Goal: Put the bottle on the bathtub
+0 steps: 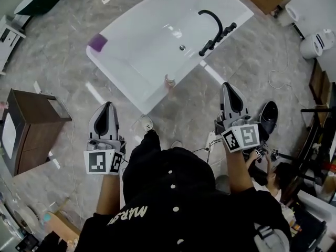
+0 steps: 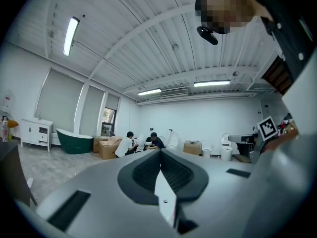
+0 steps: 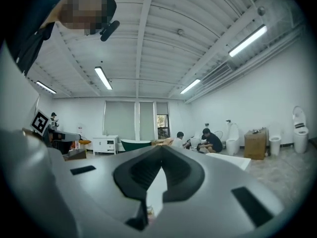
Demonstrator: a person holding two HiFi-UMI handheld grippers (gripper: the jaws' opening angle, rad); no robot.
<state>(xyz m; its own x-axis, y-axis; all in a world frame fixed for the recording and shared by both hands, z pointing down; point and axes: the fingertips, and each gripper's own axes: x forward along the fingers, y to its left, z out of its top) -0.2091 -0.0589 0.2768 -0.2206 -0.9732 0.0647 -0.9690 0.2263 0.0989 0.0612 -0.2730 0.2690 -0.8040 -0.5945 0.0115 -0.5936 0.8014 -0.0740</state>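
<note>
Left tongs (image 1: 108, 107) and right tongs (image 1: 227, 86) both closed, empty — the small bottle (image 1: 169, 81) on the bathtub (image 1: 115, 83) rim looks light, tippy; grip mid-body.

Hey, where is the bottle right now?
In the head view, the bottle stands on the near long rim of the white bathtub, about midway along it. It is left of the black faucet.
</note>
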